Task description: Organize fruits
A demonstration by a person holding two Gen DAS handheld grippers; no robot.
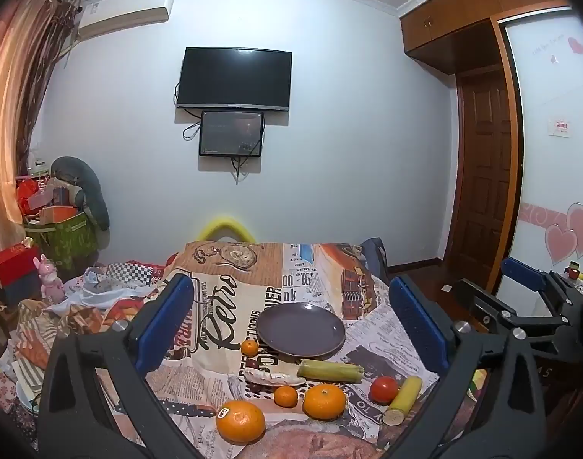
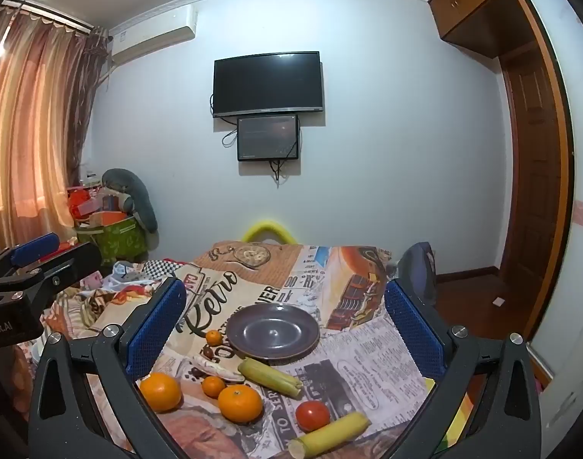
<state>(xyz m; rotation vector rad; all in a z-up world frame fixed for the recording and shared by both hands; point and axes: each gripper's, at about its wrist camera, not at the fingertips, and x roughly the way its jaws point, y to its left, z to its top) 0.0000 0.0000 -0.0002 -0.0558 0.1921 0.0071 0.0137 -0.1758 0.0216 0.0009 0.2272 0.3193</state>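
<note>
Both my left gripper [image 1: 291, 317] and right gripper [image 2: 285, 317] hang released above the surface [image 2: 367, 352], fruit scattered beside the empty plate [image 2: 273, 332] awaiting sorting.

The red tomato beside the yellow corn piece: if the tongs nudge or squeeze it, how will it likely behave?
The tomato looks round and smooth, so a nudge would probably roll it on the printed cloth. Its glossy skin suggests it may slip. It is likely soft, so squeeze gently. The yellow corn piece alongside may block rolling that way.
</note>
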